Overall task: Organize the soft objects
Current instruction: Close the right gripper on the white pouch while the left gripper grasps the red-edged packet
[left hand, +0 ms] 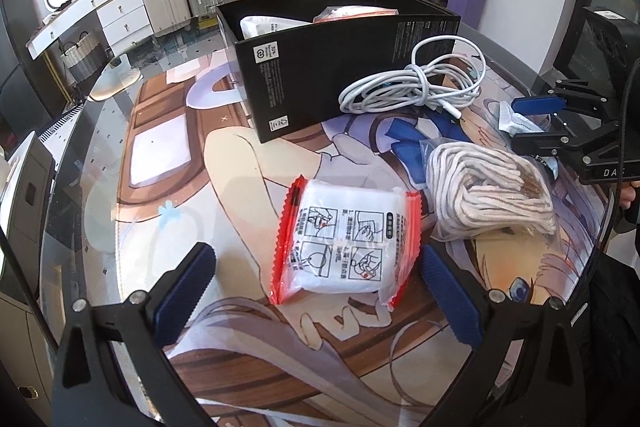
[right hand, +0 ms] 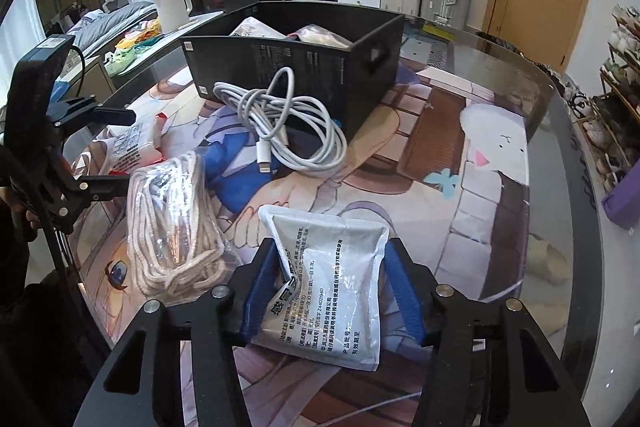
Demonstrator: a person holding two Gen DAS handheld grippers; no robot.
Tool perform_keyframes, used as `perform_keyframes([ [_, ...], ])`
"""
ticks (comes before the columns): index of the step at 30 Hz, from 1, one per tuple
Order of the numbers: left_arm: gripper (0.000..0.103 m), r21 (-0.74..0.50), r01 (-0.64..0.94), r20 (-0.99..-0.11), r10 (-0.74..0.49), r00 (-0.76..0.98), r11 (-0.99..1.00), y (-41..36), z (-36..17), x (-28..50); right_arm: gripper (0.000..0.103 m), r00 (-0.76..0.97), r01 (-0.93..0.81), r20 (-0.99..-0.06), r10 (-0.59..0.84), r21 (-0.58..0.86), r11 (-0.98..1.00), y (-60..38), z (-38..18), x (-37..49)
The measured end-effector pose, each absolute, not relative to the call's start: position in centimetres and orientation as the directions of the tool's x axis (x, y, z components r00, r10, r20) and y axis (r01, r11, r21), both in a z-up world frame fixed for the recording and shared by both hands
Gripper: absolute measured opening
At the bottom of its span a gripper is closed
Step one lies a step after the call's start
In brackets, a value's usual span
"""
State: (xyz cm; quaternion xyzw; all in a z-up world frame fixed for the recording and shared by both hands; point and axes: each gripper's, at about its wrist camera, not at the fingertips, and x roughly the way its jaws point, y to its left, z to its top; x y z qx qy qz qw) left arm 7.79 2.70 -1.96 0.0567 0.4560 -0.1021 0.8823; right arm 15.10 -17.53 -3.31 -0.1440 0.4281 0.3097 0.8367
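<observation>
currently the silver-white pouch [right hand: 334, 287] sits between the blue pads [right hand: 404, 291] of the right gripper [right hand: 328, 291], both pads pressed against its sides, so the claw is clenched on it, low over the printed mat [right hand: 460, 187]. beside it to the left, the bagged cotton rope [right hand: 172, 227] lies on the mat, touching nothing else that can be made out.

left gripper [left hand: 316, 291]: fingers spread wide, released; the red-edged white packet [left hand: 344, 243] lies flat on the mat between them. right pad [left hand: 448, 291] is just beside the packet's edge; whether it touches cannot be told. left pad [left hand: 188, 287] is well apart from it.

further out, the coiled white cable [left hand: 416, 83] rests against the near wall of the black box [left hand: 320, 75], connector end on the mat. box stands upright and open-topped on the mat, with a white pouch [left hand: 268, 25] and a second packet [left hand: 352, 13] inside. the glass table [right hand: 560, 131] carries all of this.
</observation>
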Motion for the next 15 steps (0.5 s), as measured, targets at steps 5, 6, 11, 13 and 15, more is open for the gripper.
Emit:
perform_keyframes([
  [5, 0.084, -0.018, 0.242, -0.809, -0.156, 0.567, 0.97, 2.9, -1.7, 7.8, 0.055, 0.436, -0.652, -0.804, 0.405, 0.028, 0.758, -17.3, -3.3, 15.0],
  [6, 0.081, -0.018, 0.242, -0.808, -0.157, 0.568, 0.97, 3.0, -1.7, 7.7, 0.055, 0.435, -0.653, -0.804, 0.405, 0.028, 0.757, -17.3, -3.3, 15.0],
  [11, 0.059, -0.037, 0.248, -0.793, -0.18, 0.581, 0.968, 3.3, -1.2, 7.4, 0.055, 0.434, -0.656, -0.803, 0.408, 0.029, 0.754, -17.2, -3.3, 15.0],
  [13, 0.056, -0.045, 0.242, -0.789, -0.184, 0.587, 0.969, 3.4, -1.0, 7.4, 0.054, 0.434, -0.657, -0.803, 0.409, 0.029, 0.754, -17.3, -3.3, 14.9],
  [15, 0.054, -0.049, 0.236, -0.785, -0.184, 0.592, 0.97, 3.4, -0.8, 7.4, 0.053, 0.433, -0.661, -0.801, 0.413, 0.03, 0.75, -17.2, -3.2, 14.8],
])
